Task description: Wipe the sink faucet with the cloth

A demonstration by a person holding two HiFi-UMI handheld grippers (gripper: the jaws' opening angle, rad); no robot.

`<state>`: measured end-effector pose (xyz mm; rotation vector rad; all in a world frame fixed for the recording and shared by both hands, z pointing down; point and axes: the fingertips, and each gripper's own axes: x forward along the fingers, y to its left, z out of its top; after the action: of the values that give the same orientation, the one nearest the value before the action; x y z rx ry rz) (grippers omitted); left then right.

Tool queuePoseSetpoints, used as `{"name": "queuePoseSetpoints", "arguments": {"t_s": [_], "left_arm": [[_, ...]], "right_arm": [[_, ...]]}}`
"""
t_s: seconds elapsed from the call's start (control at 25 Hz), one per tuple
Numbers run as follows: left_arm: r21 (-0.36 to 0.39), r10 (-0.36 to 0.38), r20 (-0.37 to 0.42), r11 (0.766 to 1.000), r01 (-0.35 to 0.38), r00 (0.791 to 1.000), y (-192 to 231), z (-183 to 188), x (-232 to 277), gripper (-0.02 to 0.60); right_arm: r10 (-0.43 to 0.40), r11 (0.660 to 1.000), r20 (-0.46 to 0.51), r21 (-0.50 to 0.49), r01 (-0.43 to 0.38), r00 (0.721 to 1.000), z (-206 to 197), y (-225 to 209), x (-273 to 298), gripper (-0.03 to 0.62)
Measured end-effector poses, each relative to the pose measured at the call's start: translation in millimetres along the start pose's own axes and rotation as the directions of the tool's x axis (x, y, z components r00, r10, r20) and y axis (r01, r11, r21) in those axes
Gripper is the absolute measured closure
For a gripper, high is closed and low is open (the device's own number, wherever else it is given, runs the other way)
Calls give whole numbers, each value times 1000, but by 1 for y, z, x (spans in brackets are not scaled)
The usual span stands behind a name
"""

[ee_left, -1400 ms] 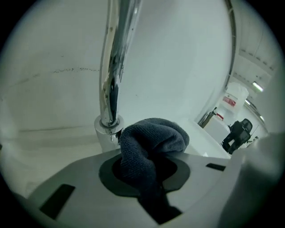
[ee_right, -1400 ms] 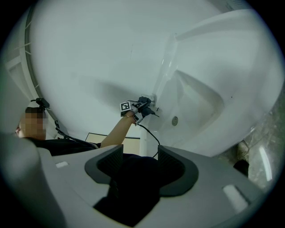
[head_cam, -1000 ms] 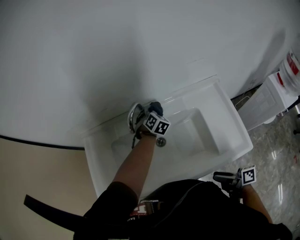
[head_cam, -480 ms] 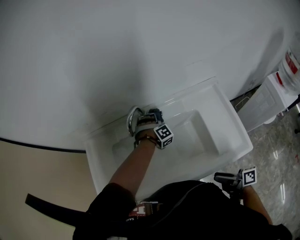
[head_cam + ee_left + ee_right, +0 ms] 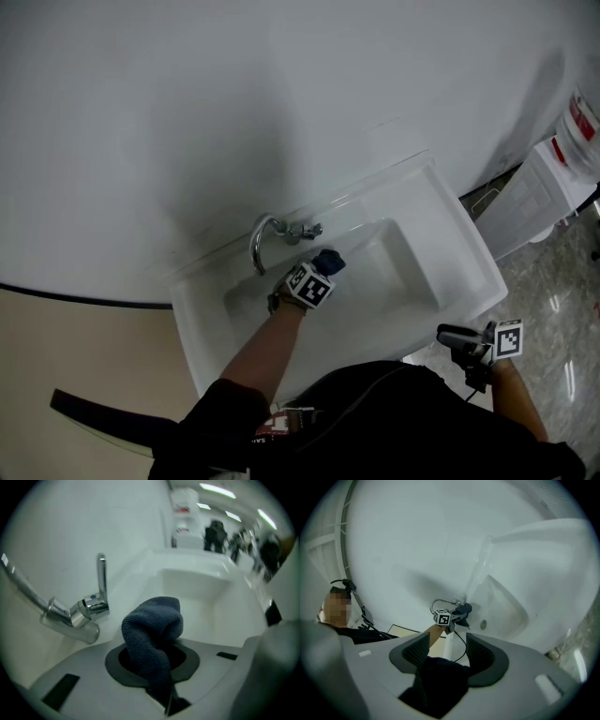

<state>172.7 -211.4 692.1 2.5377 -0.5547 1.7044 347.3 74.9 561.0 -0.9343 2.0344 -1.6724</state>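
The left gripper (image 5: 321,271) is reaching into the white sink (image 5: 452,236), clamping a bunched dark blue cloth (image 5: 152,620) over the basin, its jaws having just been easing open slightly. The chrome faucet (image 5: 266,236) is standing untouched on the sink's back rim. The right gripper (image 5: 456,338) is hovering outside the sink's front corner, jaws apart and empty.

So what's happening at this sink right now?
A person works at a white sink with a dark blue cloth pinched in the left hand-held gripper. Its jaws have just been opening slightly, with the cloth between them. The cloth is over the basin, beside the faucet and not touching it. The right hand-held gripper is open and empty, held off to the side.
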Motion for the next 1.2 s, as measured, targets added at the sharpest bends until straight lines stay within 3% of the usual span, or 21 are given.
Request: {"name": "queuePoseSetpoints", "arguments": {"t_s": [0.04, 0.08, 0.16, 0.2, 0.24, 0.36, 0.4, 0.44, 0.48, 0.56, 0.76, 1.0, 1.12, 1.2], "left_arm": [[-149, -32, 98, 988, 46, 995, 1, 13, 0, 523], [-278, -52, 184, 955, 103, 982, 4, 25, 0, 523], [-452, -70, 314, 866, 214, 947, 10, 50, 3, 523], [-521, -73, 361, 811, 266, 930, 13, 62, 7, 523], [-594, -74, 400, 738, 320, 913, 15, 70, 12, 523], [-774, -31, 486, 449, 447, 873, 31, 78, 32, 523], [-799, 10, 506, 381, 465, 862, 40, 77, 36, 523], [-812, 53, 521, 337, 476, 852, 51, 74, 37, 523], [-817, 91, 534, 310, 486, 841, 60, 72, 37, 523], [-811, 142, 561, 292, 507, 815, 67, 72, 34, 523], [-780, 226, 616, 302, 547, 754, 66, 74, 16, 523], [-692, 247, 705, 443, 570, 665, 64, 86, -35, 523], [-667, 257, 717, 521, 532, 648, 67, 88, -61, 523], [-648, 259, 730, 556, 520, 632, 68, 91, -75, 523]], "right_arm": [[-3, 999, 28, -37, 4, 1000, 13, 2, 1, 364], [-6, 997, 57, -77, 10, 998, 26, 5, 4, 364], [-8, 989, 100, -145, 23, 995, 45, 12, 8, 364], [-8, 986, 109, -166, 26, 994, 52, 15, 10, 364], [-6, 984, 112, -176, 26, 994, 56, 18, 12, 364], [-7, 986, 101, -165, 23, 995, 56, 18, 15, 364], [-10, 988, 96, -154, 25, 995, 53, 16, 15, 364], [-13, 989, 92, -144, 26, 996, 49, 15, 15, 364], [-16, 991, 89, -133, 28, 996, 45, 13, 14, 364], [-25, 993, 87, -112, 34, 996, 40, 11, 11, 364], [-22, 994, 89, -105, 31, 996, 40, 11, 9, 364], [2, 993, 91, -117, 9, 996, 44, 18, 12, 364], [9, 992, 77, -127, 1, 997, 43, 23, 14, 364], [18, 992, 69, -127, -10, 997, 42, 28, 17, 364]]}}
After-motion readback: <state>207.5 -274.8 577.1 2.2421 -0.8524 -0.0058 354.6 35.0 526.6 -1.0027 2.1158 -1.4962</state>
